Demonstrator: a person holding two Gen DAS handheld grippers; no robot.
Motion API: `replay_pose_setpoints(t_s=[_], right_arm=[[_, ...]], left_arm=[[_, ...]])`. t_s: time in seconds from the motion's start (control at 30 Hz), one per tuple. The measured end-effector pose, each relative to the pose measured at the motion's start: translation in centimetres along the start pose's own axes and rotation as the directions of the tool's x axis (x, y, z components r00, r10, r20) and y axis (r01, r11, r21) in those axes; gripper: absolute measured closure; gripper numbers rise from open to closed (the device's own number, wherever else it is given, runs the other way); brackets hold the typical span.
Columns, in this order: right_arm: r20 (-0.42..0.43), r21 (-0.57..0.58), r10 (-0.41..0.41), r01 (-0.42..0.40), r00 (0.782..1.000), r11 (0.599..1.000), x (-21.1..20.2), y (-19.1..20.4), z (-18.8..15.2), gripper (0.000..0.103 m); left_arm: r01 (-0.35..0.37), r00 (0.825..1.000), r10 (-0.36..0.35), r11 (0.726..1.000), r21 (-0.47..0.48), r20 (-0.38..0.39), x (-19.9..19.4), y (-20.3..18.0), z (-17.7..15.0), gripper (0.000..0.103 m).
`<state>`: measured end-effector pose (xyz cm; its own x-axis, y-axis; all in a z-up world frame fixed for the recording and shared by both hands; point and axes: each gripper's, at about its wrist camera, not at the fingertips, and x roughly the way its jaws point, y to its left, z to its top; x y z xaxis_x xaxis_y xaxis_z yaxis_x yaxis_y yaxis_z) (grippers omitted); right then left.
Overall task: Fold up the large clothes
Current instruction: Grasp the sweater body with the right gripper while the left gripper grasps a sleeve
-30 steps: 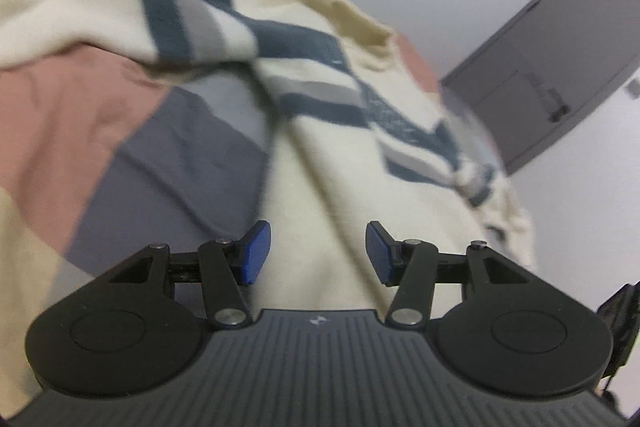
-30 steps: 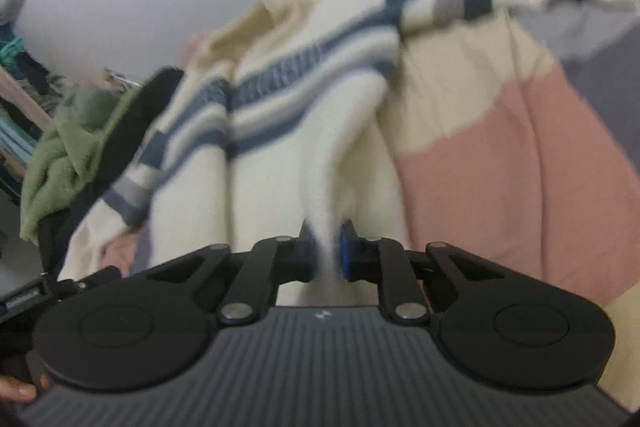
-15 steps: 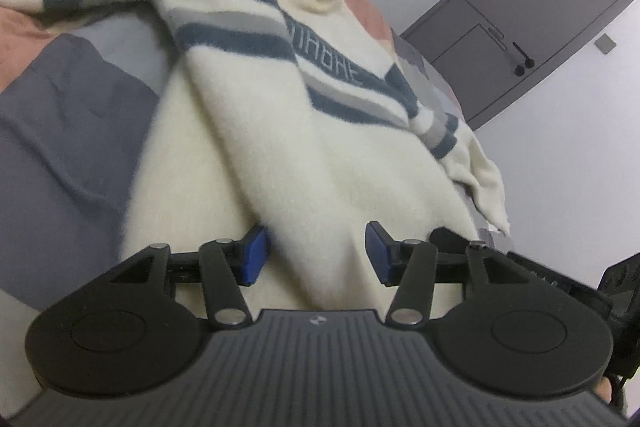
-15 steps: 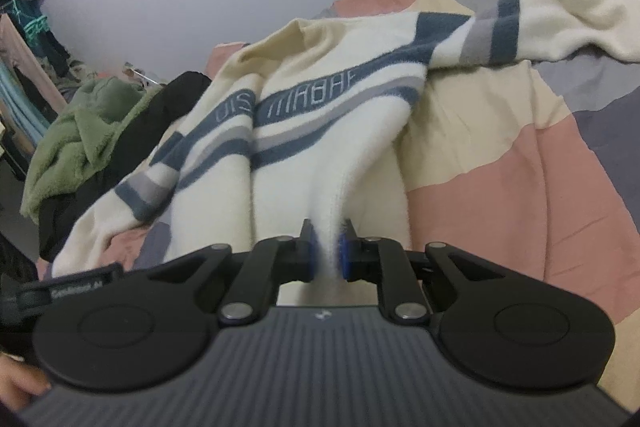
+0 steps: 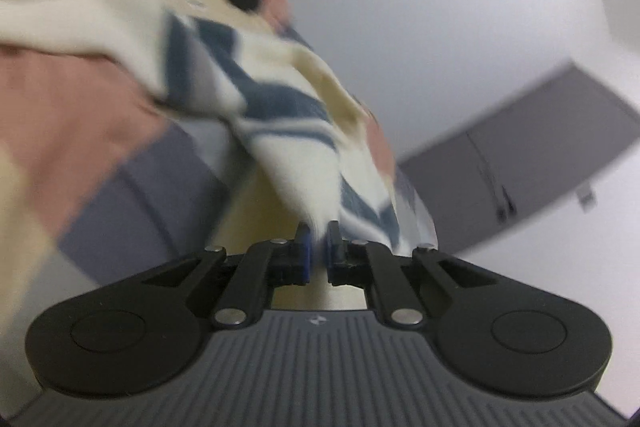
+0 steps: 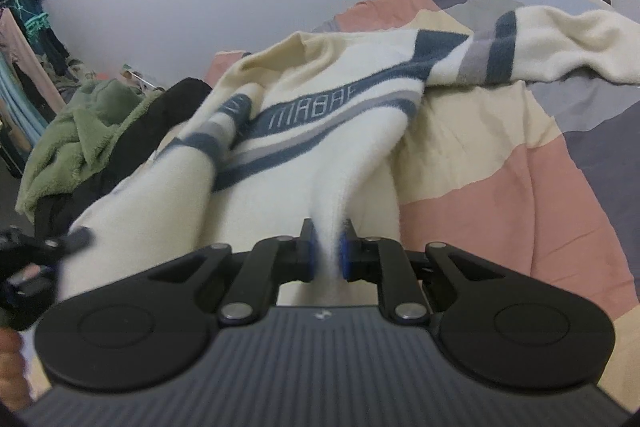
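The sweater (image 6: 328,131), cream with blue and grey stripes, lies spread over the patchwork bed (image 6: 520,187), its hem end nearest both cameras. The right tongs (image 6: 329,259) pinch a ridge of cream knit, which rises as a taut fold from the pads toward the striped chest. The left tongs (image 5: 317,251) are pressed together on another bit of the same sweater (image 5: 280,115); cloth funnels down between the blue pads. Two grips on the near edge look like the start of a fold: with both points held, the lower part can probably be lifted and carried over the chest in one sheet rather than bunching.

One sleeve (image 6: 560,39) trails off to the right across the bed, so it likely still needs tucking in.

Much is unclear. The left wrist view is heavily blurred, so I cannot tell whether the left tongs hold the hem or a side seam. The lettering on the blue band reads reversed and only in part. In the right wrist view the left tongs show as a dark smear at the left edge, and how much cloth each pair grips is hidden behind the pads. A green garment (image 6: 80,131) and a black one (image 6: 160,123) lie heaped beyond the sweater, partly covered by it.
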<state>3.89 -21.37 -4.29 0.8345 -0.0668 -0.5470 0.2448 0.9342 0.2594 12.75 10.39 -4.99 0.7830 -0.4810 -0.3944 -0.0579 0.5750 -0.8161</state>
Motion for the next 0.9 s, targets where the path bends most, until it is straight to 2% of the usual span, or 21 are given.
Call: replay_pose_setpoints(t_s=[0.1,0.2,0.23,0.3,0.33,0.37,0.4,0.57,0.63,0.7,0.77,0.8,0.87,0.9], right_arm=[[-0.032,0.009,-0.015,0.016,0.999,1.000,0.5,0.0,-0.1,0.085],[-0.060,0.024,-0.027,0.029,0.998,0.999,1.0,-0.3,-0.4,0.083],[-0.067,0.037,-0.029,0.031,0.997,0.999,1.2,-0.5,-0.4,0.079],[-0.076,0.073,-0.025,0.030,0.997,0.997,1.3,-1.1,-0.5,0.061],[-0.078,0.097,-0.016,0.023,0.997,0.995,1.3,-1.5,-0.5,0.040],[-0.077,0.120,-0.011,0.020,0.997,0.993,1.3,-1.9,-0.6,0.023],[-0.076,0.144,-0.016,0.027,0.997,0.989,1.3,-2.3,-0.7,0.019],[-0.158,0.234,-0.087,0.123,0.984,0.964,2.5,-4.6,-1.1,0.020],[-0.206,0.270,-0.055,0.111,0.977,0.957,3.5,-5.2,-1.5,0.018],[-0.239,0.294,0.009,0.064,0.971,0.954,4.6,-5.2,-1.9,0.019],[-0.262,0.225,0.018,0.042,0.965,0.974,5.1,-4.1,-1.9,0.020],[-0.261,0.175,0.009,0.038,0.965,0.984,5.1,-3.3,-1.9,0.023],[-0.241,0.115,0.016,0.012,0.970,0.993,4.7,-2.3,-1.9,0.044],[-0.232,0.097,0.015,0.008,0.972,0.995,4.5,-2.0,-1.9,0.050]], left_arm=[[-0.074,0.996,0.077,0.994,-0.077,0.039,-1.2,2.7,1.5,0.095],[-0.192,0.978,0.200,0.973,-0.130,0.051,-1.1,5.2,2.2,0.095],[-0.237,0.968,0.246,0.961,-0.143,0.052,-0.9,5.8,2.3,0.095],[-0.316,0.944,0.325,0.940,-0.130,0.052,-0.3,6.4,2.5,0.095],[-0.348,0.933,0.356,0.931,-0.112,0.053,-0.3,6.8,2.7,0.095],[-0.376,0.922,0.382,0.922,-0.093,0.057,0.0,6.7,2.7,0.095],[-0.390,0.917,0.395,0.917,-0.083,0.059,0.1,6.6,2.7,0.095],[-0.419,0.904,0.422,0.906,-0.054,0.070,0.3,6.1,3.0,0.095],[-0.422,0.902,0.425,0.905,-0.057,0.071,0.4,6.0,3.0,0.095],[-0.415,0.905,0.419,0.908,-0.068,0.069,0.2,6.2,2.6,0.095],[-0.405,0.910,0.412,0.907,-0.111,0.049,-0.1,6.8,2.3,0.095],[-0.400,0.912,0.408,0.908,-0.127,0.039,-0.2,7.1,2.3,0.095],[-0.394,0.914,0.403,0.909,-0.137,0.039,-0.5,7.3,2.3,0.095],[-0.396,0.914,0.404,0.909,-0.129,0.045,-0.7,7.2,2.3,0.095]])
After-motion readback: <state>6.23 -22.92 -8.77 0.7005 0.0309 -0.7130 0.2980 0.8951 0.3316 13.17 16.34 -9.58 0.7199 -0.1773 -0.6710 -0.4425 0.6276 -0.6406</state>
